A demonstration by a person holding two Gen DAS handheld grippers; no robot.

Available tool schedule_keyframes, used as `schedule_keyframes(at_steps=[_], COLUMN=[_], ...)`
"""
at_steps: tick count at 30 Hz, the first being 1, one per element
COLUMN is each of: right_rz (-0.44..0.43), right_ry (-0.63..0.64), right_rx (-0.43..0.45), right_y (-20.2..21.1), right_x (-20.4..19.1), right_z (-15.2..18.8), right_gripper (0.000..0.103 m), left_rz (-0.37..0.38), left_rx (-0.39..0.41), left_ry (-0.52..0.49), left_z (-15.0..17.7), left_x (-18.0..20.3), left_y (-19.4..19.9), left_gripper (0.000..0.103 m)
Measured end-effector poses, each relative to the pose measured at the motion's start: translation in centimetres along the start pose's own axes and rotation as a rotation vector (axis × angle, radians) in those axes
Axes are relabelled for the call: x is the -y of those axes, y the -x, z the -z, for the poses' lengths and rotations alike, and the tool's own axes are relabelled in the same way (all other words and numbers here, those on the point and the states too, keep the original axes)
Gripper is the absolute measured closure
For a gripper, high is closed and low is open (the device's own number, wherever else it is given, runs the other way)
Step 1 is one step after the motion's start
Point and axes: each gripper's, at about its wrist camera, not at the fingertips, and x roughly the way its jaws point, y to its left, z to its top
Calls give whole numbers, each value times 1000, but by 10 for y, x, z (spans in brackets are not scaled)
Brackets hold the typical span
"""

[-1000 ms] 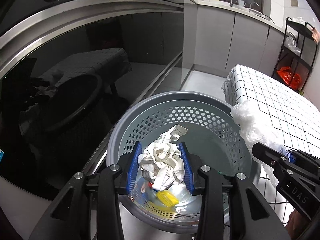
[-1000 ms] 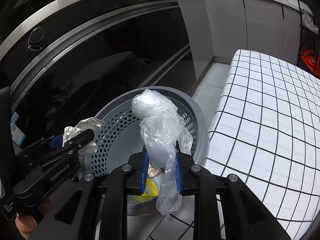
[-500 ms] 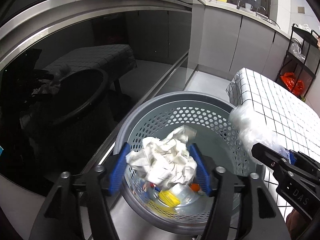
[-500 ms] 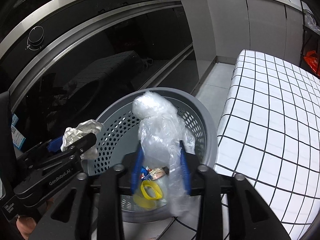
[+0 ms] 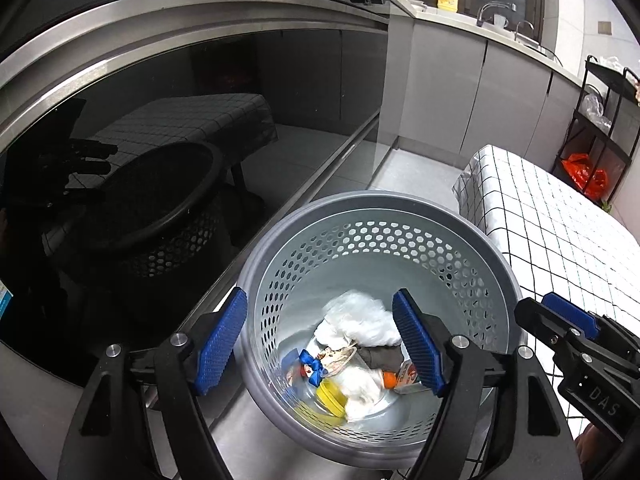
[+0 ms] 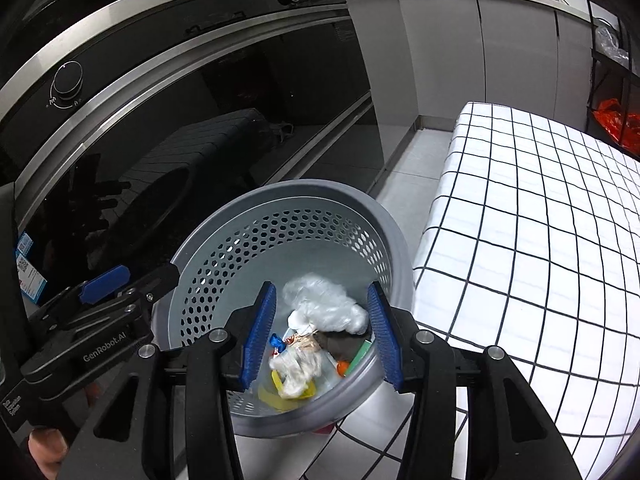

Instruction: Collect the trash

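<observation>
Both wrist cams sit close above the bin (image 5: pixel 372 216) (image 6: pixel 296 192), looking steeply down into it. Left one's nearer the oven (image 5: pixel 160 112), right one's by the checkered table (image 6: pixel 540 208). Each catches the other gripper at its edge.

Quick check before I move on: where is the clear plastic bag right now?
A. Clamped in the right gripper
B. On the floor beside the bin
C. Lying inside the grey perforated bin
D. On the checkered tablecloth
C. The clear plastic bag lies on the other trash inside the grey perforated bin, and the right gripper is open above it, holding nothing.
</observation>
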Motion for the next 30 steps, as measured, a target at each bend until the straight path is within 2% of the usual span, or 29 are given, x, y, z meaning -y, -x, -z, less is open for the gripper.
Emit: schedule_keyframes(at_steps=[10, 18, 30], right_rz=[32, 64, 83], right_ry=[-4, 12, -8], right_rx=[1, 19, 22], right_y=[2, 4, 8], right_x=[0, -6, -3], right_z=[5, 8, 14], right_gripper=[56, 45, 43], left_rz=[0, 10, 24], left_rx=[12, 29, 59], left_ry=[-1, -1, 9], left_z=[2, 2, 1], left_x=[1, -1, -7], left_y=[4, 12, 22], left_gripper=[24, 20, 11])
